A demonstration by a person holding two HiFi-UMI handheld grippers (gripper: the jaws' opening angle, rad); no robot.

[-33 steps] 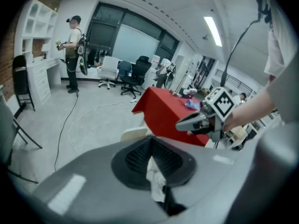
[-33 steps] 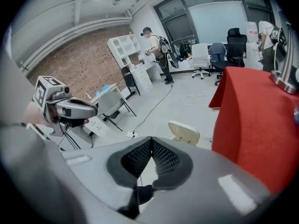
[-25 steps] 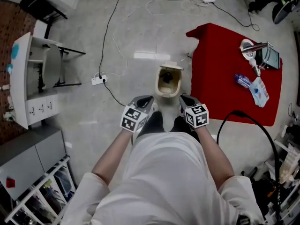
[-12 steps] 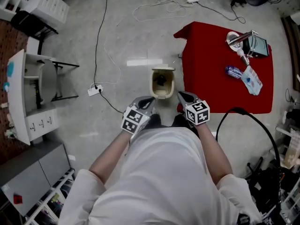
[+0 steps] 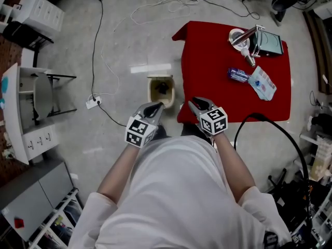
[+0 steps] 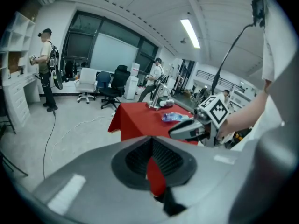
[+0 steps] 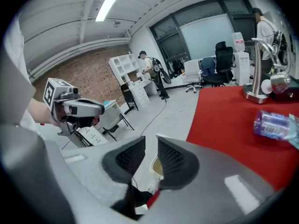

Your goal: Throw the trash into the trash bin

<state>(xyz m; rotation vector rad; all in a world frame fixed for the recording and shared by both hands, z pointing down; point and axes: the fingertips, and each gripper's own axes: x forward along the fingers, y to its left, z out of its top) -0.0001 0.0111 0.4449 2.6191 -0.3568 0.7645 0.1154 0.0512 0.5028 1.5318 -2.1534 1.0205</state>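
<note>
A small beige trash bin (image 5: 160,90) stands on the floor by the left edge of the red table (image 5: 218,61), with something dark inside it. A crushed plastic bottle (image 5: 238,75) and a flat packet (image 5: 262,83) lie on the table. My left gripper (image 5: 153,109) hovers just short of the bin, its tips together and nothing held. My right gripper (image 5: 195,106) is at the table's near corner. Its jaws are opening with nothing between them, and the bin (image 7: 156,167) shows through the gap. The bottle (image 7: 273,124) lies ahead to the right.
A metal stand (image 5: 244,38) and a dark box (image 5: 268,43) sit at the table's far end. Cables and a power strip (image 5: 94,102) trail over the floor to the left. A white shelf unit (image 5: 26,113) stands at far left. A black hose (image 5: 270,134) loops at right.
Both grippers have moved forward, up and to the right towards the red table. The bin, earlier between them, now lies ahead of the left gripper.
</note>
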